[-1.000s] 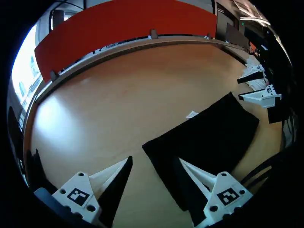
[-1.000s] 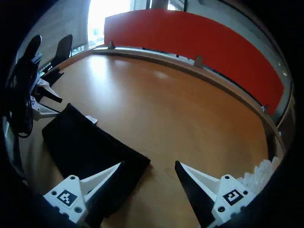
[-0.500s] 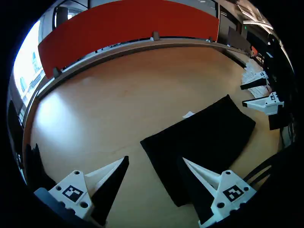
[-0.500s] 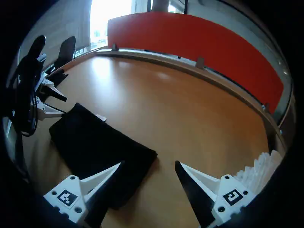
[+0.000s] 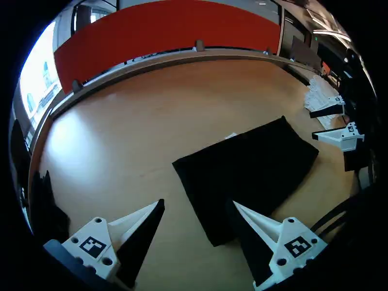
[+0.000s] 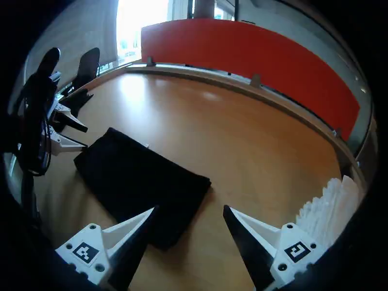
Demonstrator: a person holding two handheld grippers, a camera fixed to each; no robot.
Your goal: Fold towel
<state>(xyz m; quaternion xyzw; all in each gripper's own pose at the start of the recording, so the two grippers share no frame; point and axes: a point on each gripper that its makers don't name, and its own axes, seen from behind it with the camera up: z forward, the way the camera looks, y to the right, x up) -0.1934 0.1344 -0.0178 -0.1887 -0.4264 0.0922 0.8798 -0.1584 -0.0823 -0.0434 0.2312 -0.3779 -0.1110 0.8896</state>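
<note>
In the left gripper view, the left gripper [image 5: 196, 201] sits at 6 o'clock with its jaws wide apart above the wooden table [image 5: 126, 131], gripping nothing. Each finger mount bears a black-and-white square marker [image 5: 92, 246], a coded pattern rather than letters. The black towel [image 5: 247, 167] lies flat on the table as a rough rectangle, running from the centre toward 4 o'clock. A small white tag [image 5: 232, 136] peeks out at its far edge, too small to read. At 3 o'clock the right gripper [image 5: 312, 126] hovers just beside the towel's far end, jaws apart. In the right gripper view the towel lies toward 8 o'clock, and a red partition [image 6: 252, 58] spans 12 to 2 o'clock.
</note>
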